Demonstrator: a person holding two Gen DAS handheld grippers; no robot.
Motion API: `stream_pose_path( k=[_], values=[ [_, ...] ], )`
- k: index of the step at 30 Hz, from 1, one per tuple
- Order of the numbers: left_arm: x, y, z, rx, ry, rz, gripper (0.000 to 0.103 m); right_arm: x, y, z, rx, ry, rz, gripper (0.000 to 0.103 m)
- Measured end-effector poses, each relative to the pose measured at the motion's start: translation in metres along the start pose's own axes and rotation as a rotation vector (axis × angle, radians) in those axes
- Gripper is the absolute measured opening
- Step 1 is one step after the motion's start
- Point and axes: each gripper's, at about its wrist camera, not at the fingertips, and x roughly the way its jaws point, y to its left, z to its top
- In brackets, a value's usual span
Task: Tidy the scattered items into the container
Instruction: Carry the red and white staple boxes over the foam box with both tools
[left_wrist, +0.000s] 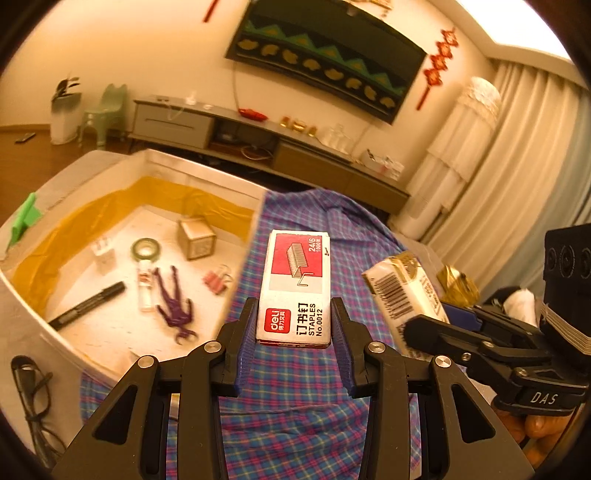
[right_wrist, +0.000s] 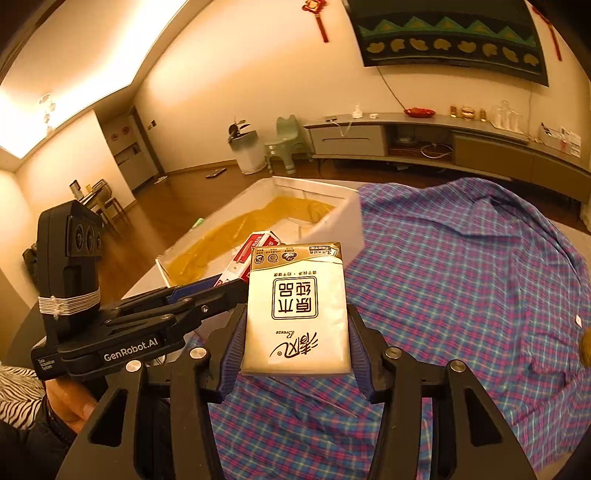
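1. Currently two tongs, each clamped on one item: left tongs (left_wrist: 294, 325) grip a white-and-red cardboard box of staples (left_wrist: 295, 288); right tongs (right_wrist: 297, 339) grip a cream plastic pack of tissues with gold top (right_wrist: 297, 310). Both items are held up off the cloth.
2. Each tongs set shows in the other's view: the right one at the right edge of the left view, the left one at lower left of the right view, just beside each other.
3. Underneath: one blue-and-pink plaid shirt (right_wrist: 461, 266) spread out, wrinkled. One gold crumpled wrapper (left_wrist: 458, 284) lies on it beyond the tissue pack.
4. Container: one white foam box with yellow tape lining (left_wrist: 92, 218), touching the shirt's left edge, open top.
5. Inside it, one of each: black marker pen (left_wrist: 88, 305), purple toy figure (left_wrist: 176, 301), green tape roll (left_wrist: 146, 249), wooden cube (left_wrist: 195, 238), pink binder clips cluster (left_wrist: 218, 280), clear small tube (left_wrist: 146, 288). A further clear item near the tape is too blurred to identify.
6. One green clip (left_wrist: 24, 218) sits on the box's rim.
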Motion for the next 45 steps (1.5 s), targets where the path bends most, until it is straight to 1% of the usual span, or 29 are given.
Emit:
stream_pose_path(
  k=[7,12,25,32,38,45],
  values=[
    [-0.005,0.033,0.011,-0.067,-0.02,0.027,0.039,0.015,0.021,0.018,-0.04,0.001,0.03,0.052],
    [-0.008,0.044,0.017,-0.085,-0.032,0.041,0.039,0.023,0.032,0.03,-0.067,0.001,0.04,0.052],
    [-0.006,0.073,0.039,-0.13,-0.054,0.089,0.039,0.045,0.04,0.061,-0.12,0.012,0.049,0.052],
    [0.005,0.082,0.036,-0.15,-0.015,0.13,0.039,0.066,0.05,0.082,-0.147,0.035,0.062,0.052],
    [0.013,0.082,0.031,-0.131,0.016,0.147,0.039,0.098,0.055,0.1,-0.153,0.08,0.081,0.052],
    [0.023,0.087,0.026,-0.144,0.053,0.153,0.039,0.139,0.055,0.122,-0.139,0.13,0.087,0.052]
  ],
)
